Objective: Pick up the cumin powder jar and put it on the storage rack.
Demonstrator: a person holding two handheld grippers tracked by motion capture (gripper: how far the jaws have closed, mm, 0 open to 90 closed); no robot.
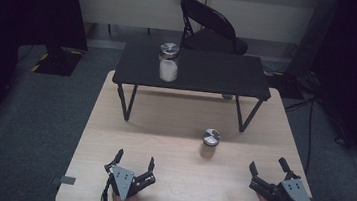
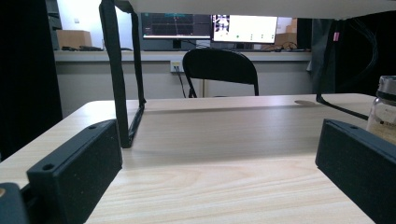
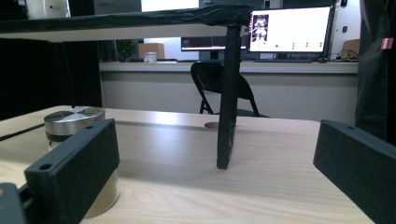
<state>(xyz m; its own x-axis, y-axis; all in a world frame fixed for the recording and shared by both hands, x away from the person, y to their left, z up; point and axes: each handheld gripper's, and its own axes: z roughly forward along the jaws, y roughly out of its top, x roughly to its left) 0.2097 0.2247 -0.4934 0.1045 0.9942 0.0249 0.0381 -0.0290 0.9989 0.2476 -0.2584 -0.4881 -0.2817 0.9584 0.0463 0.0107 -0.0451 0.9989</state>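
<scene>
A tall glass jar point(image 1: 169, 62) with white contents and a metal lid stands on the left part of a low black stand point(image 1: 214, 73). A shorter metal-lidded jar point(image 1: 210, 142) sits on the wooden table point(image 1: 162, 139) in front of the stand. Near the table's front edge, my left gripper point(image 1: 135, 158) rests open with nothing between its fingers. My right gripper point(image 1: 267, 164) is open too, a little right of and nearer than the short jar. The right gripper view has the short jar point(image 3: 74, 122) just beyond its left jaw. In the left gripper view that jar point(image 2: 385, 109) stands at the right edge.
The black stand's legs point(image 2: 116, 74) point(image 3: 228, 93) rise from the table ahead of both grippers, with open room under its top. A black folding chair point(image 1: 211, 28) stands behind the table. Monitors point(image 3: 289, 29) sit on a counter at the back wall.
</scene>
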